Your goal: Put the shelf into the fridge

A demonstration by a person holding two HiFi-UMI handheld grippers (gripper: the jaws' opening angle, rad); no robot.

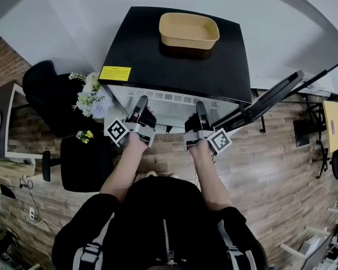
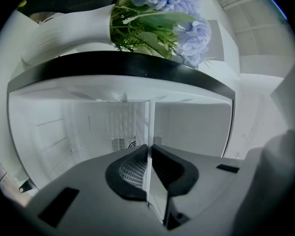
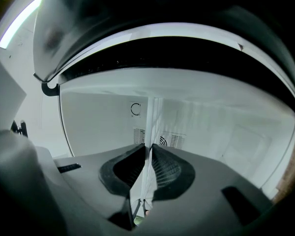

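A wood-plank floor (image 1: 281, 167) is being shown across the near and right parts of the room. The far side is being closed off by a plain white wall (image 1: 73, 16), and a red brick wall (image 1: 3, 66) is being glimpsed at the far left. On the left, a far black chair (image 1: 48, 94) and a near black office chair (image 1: 81, 165) are being kept on the planks, with pale blue and white flowers (image 1: 94, 99) being displayed between them. A white-edged desk (image 1: 14, 122) is being cut off by the left border. Everything is being lit softly and evenly.
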